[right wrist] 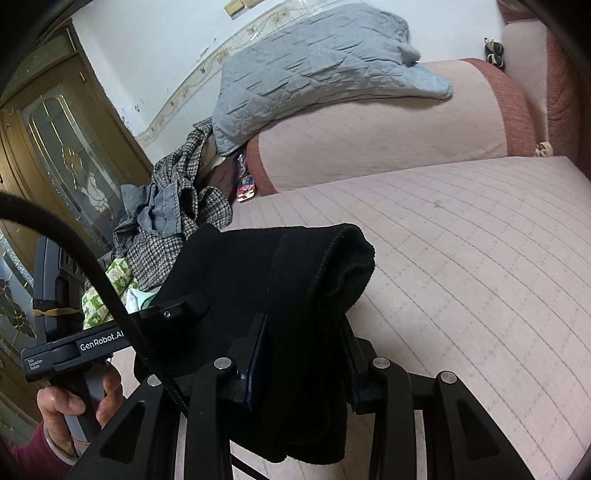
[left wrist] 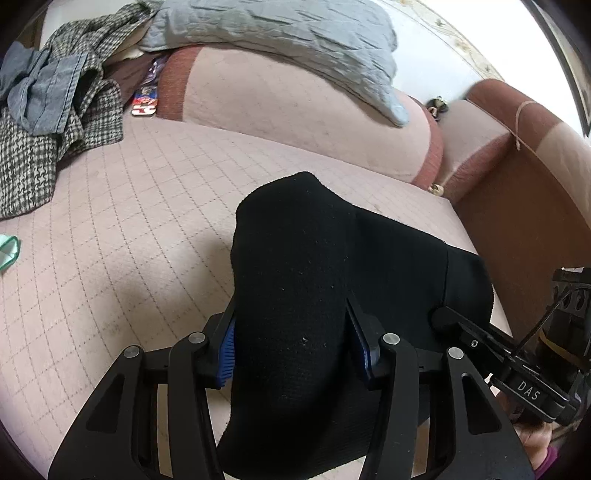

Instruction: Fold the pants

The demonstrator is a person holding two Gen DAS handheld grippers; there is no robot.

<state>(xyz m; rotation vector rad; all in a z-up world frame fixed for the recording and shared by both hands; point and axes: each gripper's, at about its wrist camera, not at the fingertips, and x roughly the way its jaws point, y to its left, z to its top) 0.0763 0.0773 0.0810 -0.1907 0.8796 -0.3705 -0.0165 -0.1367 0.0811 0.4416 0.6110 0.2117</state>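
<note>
Left tool (left wrist: 291, 345): jaws closed on a thick bunch of the black pants (left wrist: 306, 280), blue pads pressed into the cloth on both sides. The fabric rises in a rounded hump ahead of the fingers and drapes down below them.

Right tool (right wrist: 304, 354): likewise clamped on the pants (right wrist: 288, 280), cloth filling the gap between both fingers and hanging down in front. A rolled, ribbed hem edge curls over to the right of the grip.

Each tool shows in the other's view, just beside: the right tool (left wrist: 491, 343) touches the pants at the right edge of the left view; the left tool (right wrist: 173, 308) meets the cloth at the left of the right view, with the person's left hand (right wrist: 77, 402) around its handle.

Pants position: held up between the two tools above the sofa seat (left wrist: 140, 206), a pink quilted cover; a shadow falls on the seat under the cloth.

Surroundings: pink and rust back cushion (left wrist: 295, 110) behind, with a grey quilted blanket (left wrist: 280, 33) lying over its top. A heap of checked and grey-blue clothes (left wrist: 48, 122) sits at the far left end of the seat, well apart from the pants. A wooden door with patterned glass (right wrist: 62, 147) stands at the left in the right view.
</note>
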